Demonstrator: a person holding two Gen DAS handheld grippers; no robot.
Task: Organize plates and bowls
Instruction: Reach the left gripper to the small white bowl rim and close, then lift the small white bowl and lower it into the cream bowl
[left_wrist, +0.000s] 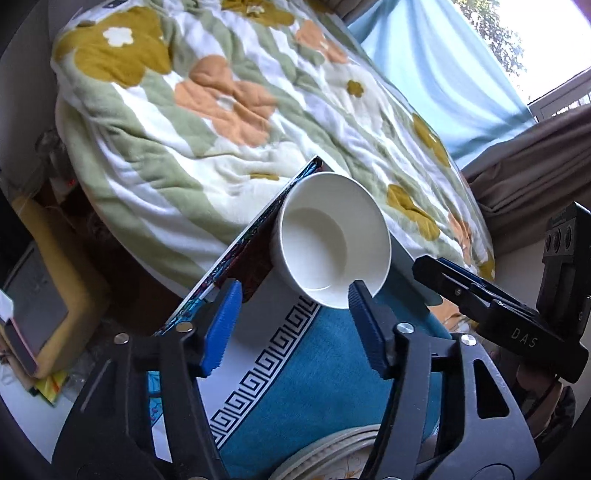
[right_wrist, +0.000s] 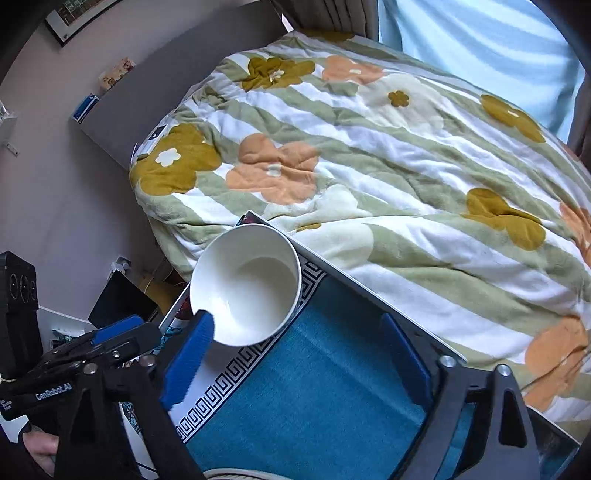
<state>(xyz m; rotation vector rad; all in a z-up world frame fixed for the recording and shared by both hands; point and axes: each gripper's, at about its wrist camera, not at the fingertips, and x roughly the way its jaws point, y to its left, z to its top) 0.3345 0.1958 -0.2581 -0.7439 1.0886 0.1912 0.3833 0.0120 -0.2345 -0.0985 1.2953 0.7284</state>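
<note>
A white bowl (left_wrist: 332, 240) stands upright at the far corner of a small table covered by a teal mat (left_wrist: 317, 365) with a white key-pattern border. It also shows in the right wrist view (right_wrist: 247, 284). My left gripper (left_wrist: 291, 317) is open, its blue fingers just short of the bowl's near rim and empty. My right gripper (right_wrist: 299, 350) is open and empty, its left finger close to the bowl's rim. A pale patterned plate (left_wrist: 332, 458) lies at the near edge of the mat, below the left gripper. The right gripper's body (left_wrist: 517, 317) shows at right.
A bed with a green, white and orange flowered blanket (right_wrist: 388, 177) lies right behind the table. A light blue curtain (left_wrist: 443, 81) hangs beyond it. A yellow box and clutter (left_wrist: 48, 295) sit on the floor at left.
</note>
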